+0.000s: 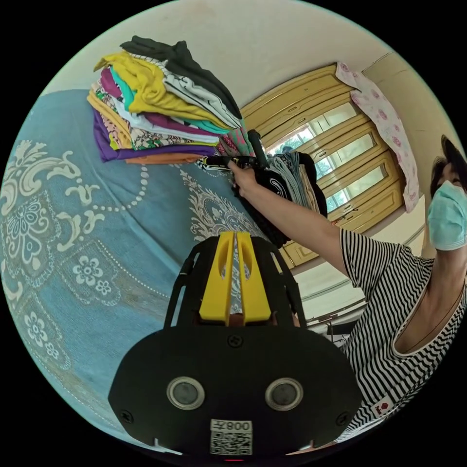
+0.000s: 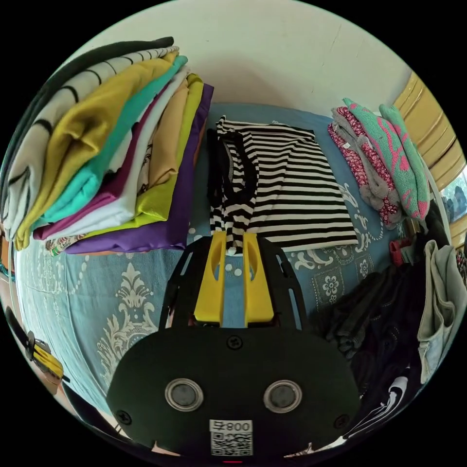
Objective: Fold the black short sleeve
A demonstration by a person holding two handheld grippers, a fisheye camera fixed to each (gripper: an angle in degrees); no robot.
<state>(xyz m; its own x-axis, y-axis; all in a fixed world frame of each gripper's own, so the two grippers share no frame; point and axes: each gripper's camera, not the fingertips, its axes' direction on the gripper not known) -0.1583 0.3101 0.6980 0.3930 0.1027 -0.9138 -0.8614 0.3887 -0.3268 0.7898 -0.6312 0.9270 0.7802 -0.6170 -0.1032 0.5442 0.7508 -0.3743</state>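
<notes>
A heap of dark clothes [image 2: 374, 316], one black piece with white print, lies at the right of the blue bedspread [image 2: 97, 301] in the right gripper view; I cannot tell which is the short sleeve. My right gripper [image 2: 234, 239] stands slightly open, and the lower corner of a folded black-and-white striped top [image 2: 296, 194] lies between its tips. In the left gripper view a hand holds that right gripper [image 1: 221, 162] beside the clothes stack [image 1: 160, 112], with black cloth [image 1: 272, 194] behind the hand. My left gripper [image 1: 235, 238] is shut on nothing above the bedspread [image 1: 97, 233].
A tall stack of folded coloured clothes [image 2: 112, 155] stands left of the striped top. Folded pink and green knitwear [image 2: 384, 160] lies to its right. A person in a striped shirt [image 1: 399, 311] is at the right, with a wooden window frame [image 1: 335, 141] behind.
</notes>
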